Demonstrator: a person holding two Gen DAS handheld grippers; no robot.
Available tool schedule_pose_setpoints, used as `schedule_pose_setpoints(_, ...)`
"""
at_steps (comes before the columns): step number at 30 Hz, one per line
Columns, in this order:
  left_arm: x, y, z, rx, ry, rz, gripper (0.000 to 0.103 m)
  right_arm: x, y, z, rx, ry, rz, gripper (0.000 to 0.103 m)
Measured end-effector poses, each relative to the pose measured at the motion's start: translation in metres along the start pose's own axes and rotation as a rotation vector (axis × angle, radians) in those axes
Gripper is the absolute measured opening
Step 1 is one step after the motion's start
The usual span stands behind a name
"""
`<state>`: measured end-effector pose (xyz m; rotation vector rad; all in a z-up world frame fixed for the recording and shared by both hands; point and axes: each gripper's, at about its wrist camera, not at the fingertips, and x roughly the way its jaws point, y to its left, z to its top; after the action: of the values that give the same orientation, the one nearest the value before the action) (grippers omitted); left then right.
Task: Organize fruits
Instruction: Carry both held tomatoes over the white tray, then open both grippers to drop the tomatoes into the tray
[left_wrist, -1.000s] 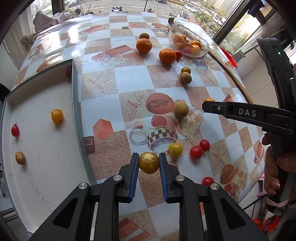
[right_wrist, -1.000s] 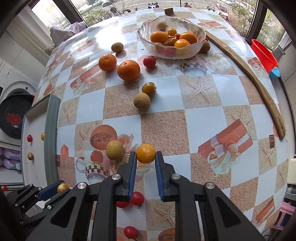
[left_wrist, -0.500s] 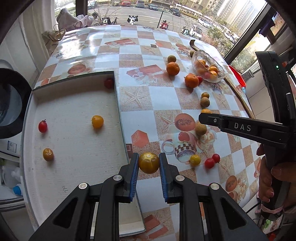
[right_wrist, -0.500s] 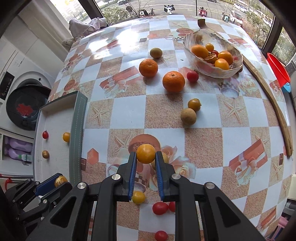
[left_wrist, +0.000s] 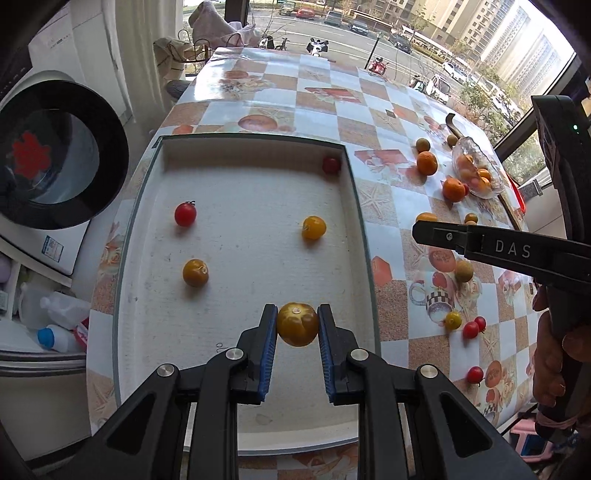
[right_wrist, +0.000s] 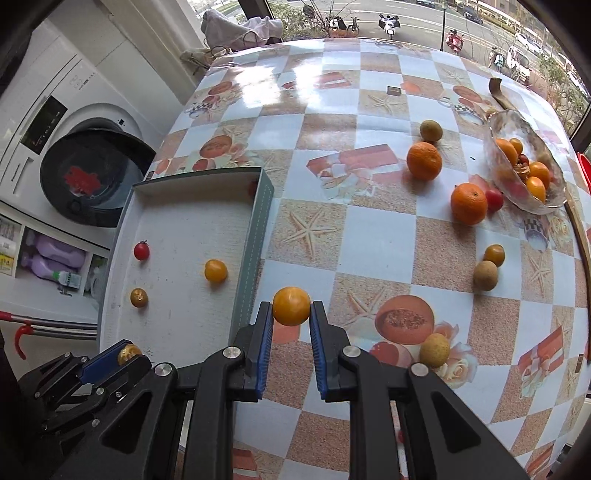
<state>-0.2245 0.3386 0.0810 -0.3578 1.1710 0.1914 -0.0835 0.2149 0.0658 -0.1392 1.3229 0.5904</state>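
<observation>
My left gripper (left_wrist: 297, 325) is shut on a dark yellow tomato (left_wrist: 297, 324) and holds it above the near part of the white tray (left_wrist: 236, 387). The tray holds a red tomato (left_wrist: 185, 214), a yellow tomato (left_wrist: 314, 227), a brownish tomato (left_wrist: 195, 273) and a red one (left_wrist: 331, 165) in the far corner. My right gripper (right_wrist: 291, 312) is shut on an orange-yellow tomato (right_wrist: 291, 306) just right of the tray's green rim (right_wrist: 255, 243). The left gripper (right_wrist: 127, 356) shows at lower left in the right wrist view.
Two oranges (right_wrist: 424, 161) (right_wrist: 468, 204), several small brown and yellow fruits (right_wrist: 485, 275) and red cherry tomatoes (left_wrist: 471, 329) lie on the checkered tablecloth. A glass bowl (right_wrist: 554, 201) with fruit stands at far right. A washing machine (right_wrist: 88, 181) stands left of the table.
Both grippers have swung left with their tomatoes. The left one now hangs over the tray; the right one has come beside the tray's rim.
</observation>
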Motion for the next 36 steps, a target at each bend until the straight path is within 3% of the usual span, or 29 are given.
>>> schedule_pose_setpoints(10, 0.014, 0.05, -0.009, -0.091, 0.007, 0.095, 0.023, 0.024, 0.062, 0.007, -0.097, 0.059, 0.052, 0.022)
schedule_pose_setpoints(19, 0.031, 0.07, -0.015, -0.101, 0.037, 0.158, 0.023, 0.061, 0.1, 0.009, -0.168, 0.142, 0.077, 0.022)
schedule_pose_setpoints(33, 0.04, 0.069, -0.024, -0.052, 0.071, 0.197, 0.024, 0.094, 0.112, 0.012, -0.201, 0.203, 0.053, 0.023)
schedule_pose_setpoints(36, 0.041, 0.067, -0.024, -0.033, 0.073, 0.202, 0.024, 0.096, 0.114, 0.012, -0.203, 0.205, 0.053, 0.027)
